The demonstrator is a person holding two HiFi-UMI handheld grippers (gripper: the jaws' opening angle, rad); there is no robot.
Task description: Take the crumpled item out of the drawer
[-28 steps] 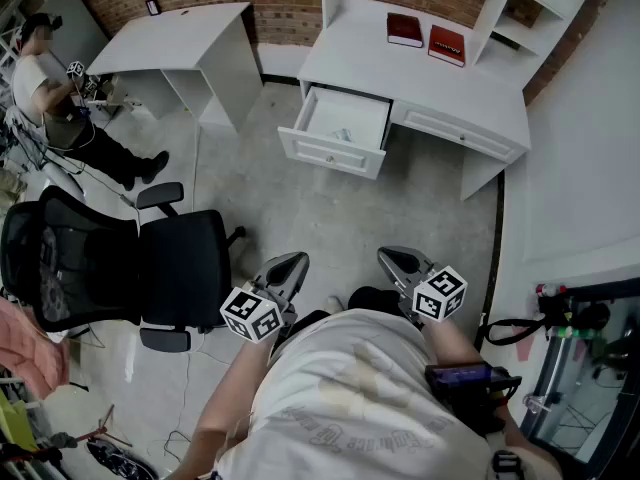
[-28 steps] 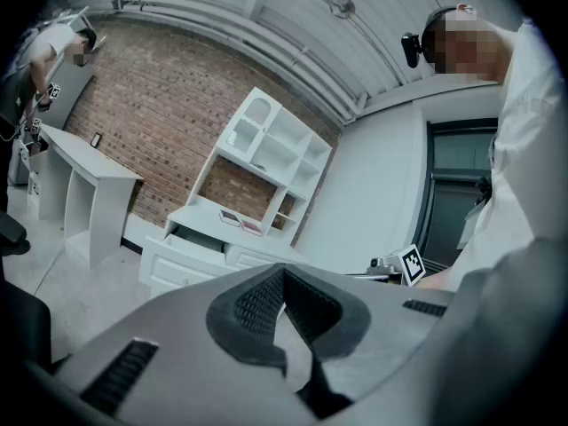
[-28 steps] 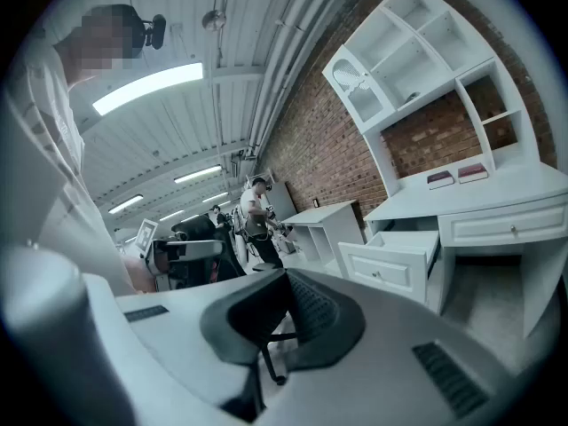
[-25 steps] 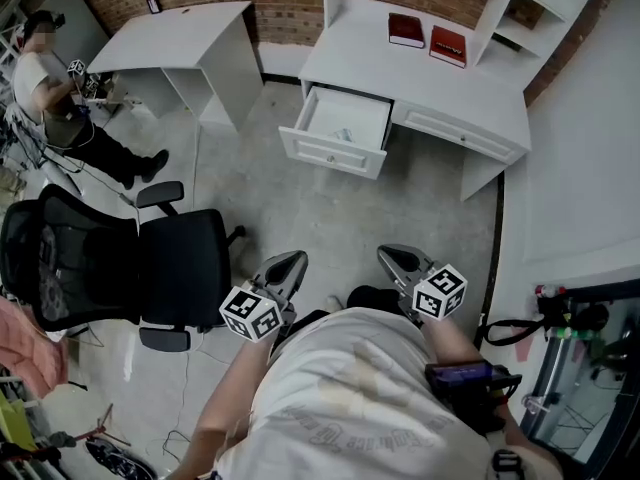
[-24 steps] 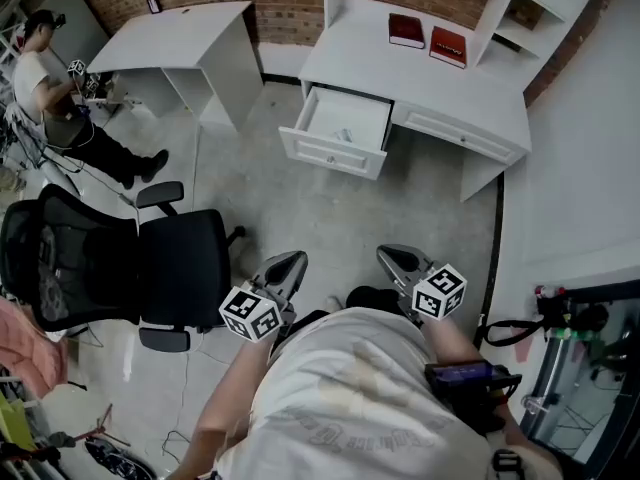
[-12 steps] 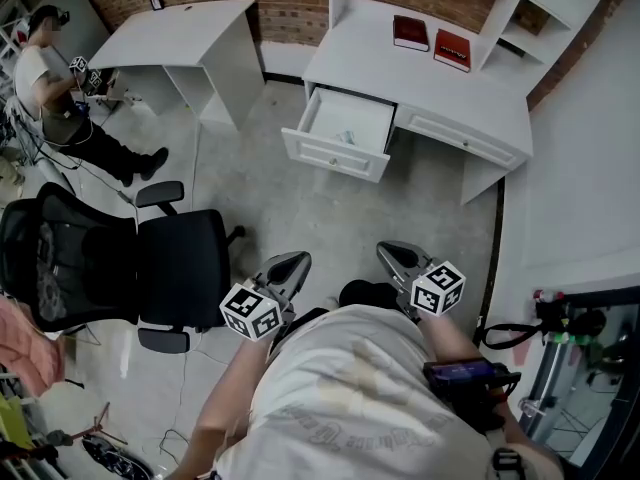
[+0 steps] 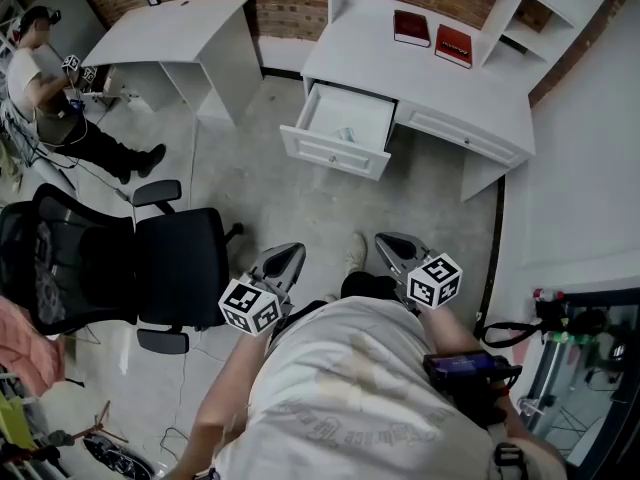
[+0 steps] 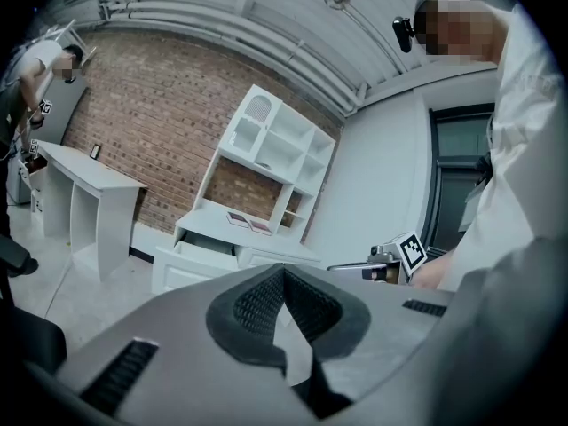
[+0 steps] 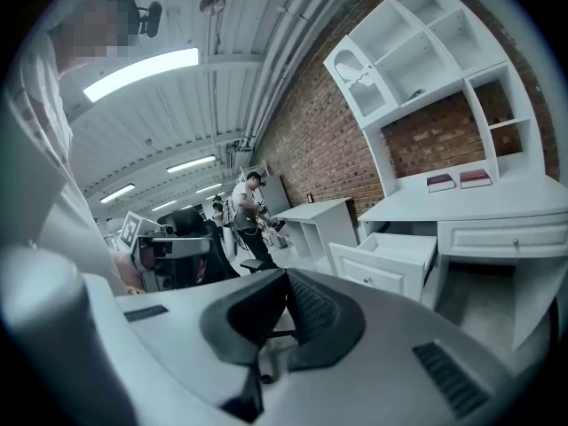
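Claws: the left claw [image 7: 287, 256] and the right claw [image 7: 391, 244] are both seen closed pad to pad, with nothing held between them, and are carried low in front of the body.
Shoe: a light shoe [image 7: 354, 252] is seen on the floor between the two claws.
Crumpled item: a small pale crumpled item [image 7: 345, 135] is seen lying inside the drawer [image 7: 331, 154], toward its right side, well apart from both claws.
Drawer: it is already pulled out from the left part of the white counter [image 7: 440, 83], so the inside is exposed.
Done: access is given by the open drawer; nothing else can be counted as done.
Left: the floor has yet to be crossed, a claw opened and lowered into the drawer, the item gripped and lifted out.
Change from one second earlier: the shoe has come into sight, which suggests a step forward; the claws sit slightly higher in the head view and remain closed; the crumpled item has not been moved.
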